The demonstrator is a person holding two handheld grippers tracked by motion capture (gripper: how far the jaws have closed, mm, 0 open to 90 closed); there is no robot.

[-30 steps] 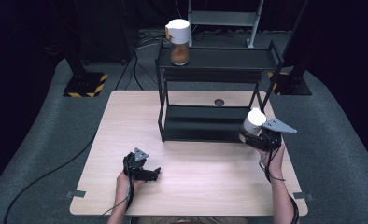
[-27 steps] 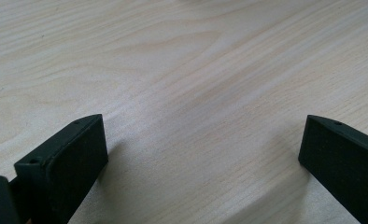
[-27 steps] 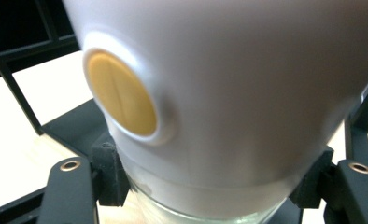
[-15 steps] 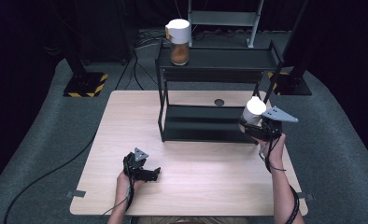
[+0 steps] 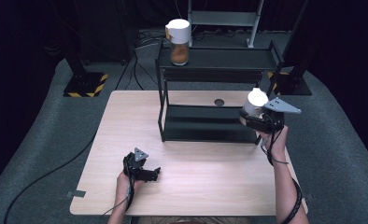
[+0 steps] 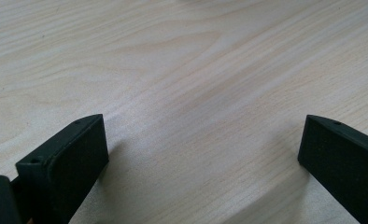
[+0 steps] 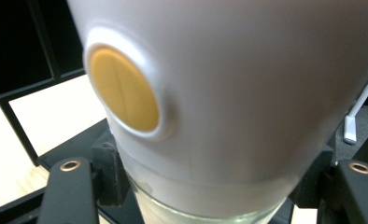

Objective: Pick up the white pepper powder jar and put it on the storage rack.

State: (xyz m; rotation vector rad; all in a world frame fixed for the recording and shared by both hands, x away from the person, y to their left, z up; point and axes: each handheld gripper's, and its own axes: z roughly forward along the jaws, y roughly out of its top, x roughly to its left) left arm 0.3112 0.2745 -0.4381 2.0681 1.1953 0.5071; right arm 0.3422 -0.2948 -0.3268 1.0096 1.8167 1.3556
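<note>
At about seven o'clock on the table (image 5: 196,196), the left gripper (image 5: 147,173) rested low on the wood, its jaws spread wide with nothing between them. At three o'clock, by the right end of the black shelf rack (image 5: 210,126), the right gripper (image 5: 252,119) pinched a white-capped jar (image 5: 256,100) at its glass body, held upright above the tabletop. A second white-capped jar (image 5: 178,42) stood at twelve o'clock on the rack's top shelf.

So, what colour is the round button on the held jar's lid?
Yellow-orange button, set in the white lid; right gripper view shows it best.
</note>
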